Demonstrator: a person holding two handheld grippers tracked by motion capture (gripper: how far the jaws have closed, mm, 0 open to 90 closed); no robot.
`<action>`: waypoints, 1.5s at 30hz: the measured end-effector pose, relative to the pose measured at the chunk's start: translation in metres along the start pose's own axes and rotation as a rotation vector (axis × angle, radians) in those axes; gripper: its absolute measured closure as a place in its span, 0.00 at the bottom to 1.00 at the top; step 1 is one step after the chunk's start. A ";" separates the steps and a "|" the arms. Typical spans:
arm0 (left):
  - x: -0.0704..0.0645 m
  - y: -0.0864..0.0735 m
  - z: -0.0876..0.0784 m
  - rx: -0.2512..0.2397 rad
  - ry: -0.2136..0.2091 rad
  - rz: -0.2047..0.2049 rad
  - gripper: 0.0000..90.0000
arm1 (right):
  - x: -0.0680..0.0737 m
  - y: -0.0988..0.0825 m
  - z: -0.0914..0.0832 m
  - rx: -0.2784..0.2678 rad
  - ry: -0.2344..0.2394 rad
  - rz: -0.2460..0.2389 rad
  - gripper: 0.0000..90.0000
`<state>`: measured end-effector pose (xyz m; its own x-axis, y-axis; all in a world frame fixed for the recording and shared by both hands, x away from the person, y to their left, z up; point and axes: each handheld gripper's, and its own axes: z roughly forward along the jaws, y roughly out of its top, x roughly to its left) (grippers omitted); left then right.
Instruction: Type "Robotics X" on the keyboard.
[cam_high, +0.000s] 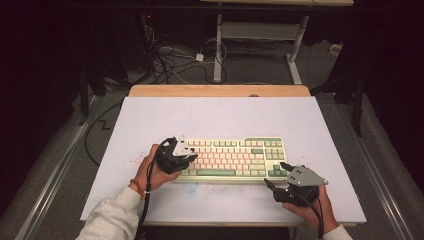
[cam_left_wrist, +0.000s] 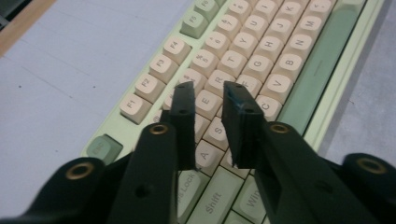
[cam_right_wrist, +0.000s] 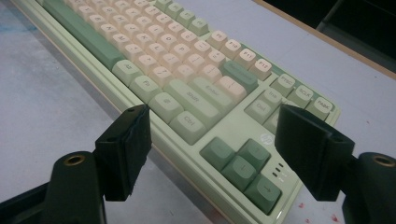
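— Two grippers, what state?
— Left gripper (cam_left_wrist: 208, 88): narrow gap, over keyboard (cam_high: 235, 159), lower centre. Right gripper (cam_right_wrist: 212, 154): wide apart at its corner, nothing gripped.
— Advice?
— Probably lower straight down, one key only.

Keyboard (cam_high: 232, 158) on table (cam_high: 215, 115), grippers flanking

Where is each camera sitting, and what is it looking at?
High view: above the table, looking down at the keyboard; both forearms, left gripper, right gripper.
Left gripper view: over letter keys, fingers slightly apart.
Right gripper view: near arrow keys, fingers wide apart.
All share the keyboard.
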<state>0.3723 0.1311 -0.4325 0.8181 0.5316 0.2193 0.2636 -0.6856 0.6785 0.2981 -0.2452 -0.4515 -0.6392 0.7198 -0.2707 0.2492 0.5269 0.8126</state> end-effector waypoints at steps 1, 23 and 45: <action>0.000 0.000 -0.001 -0.008 0.007 -0.001 0.72 | 0.000 0.000 0.000 -0.001 -0.001 -0.001 0.31; -0.005 -0.012 -0.026 -0.152 0.094 -0.023 0.25 | 0.000 0.001 0.000 -0.004 -0.004 0.001 0.31; -0.014 -0.037 -0.038 -0.149 0.095 -0.036 0.27 | -0.002 0.001 -0.001 -0.001 -0.021 0.004 0.31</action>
<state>0.3319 0.1679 -0.4338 0.7554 0.6043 0.2534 0.2077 -0.5875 0.7821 0.2989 -0.2465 -0.4492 -0.6232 0.7310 -0.2780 0.2510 0.5237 0.8141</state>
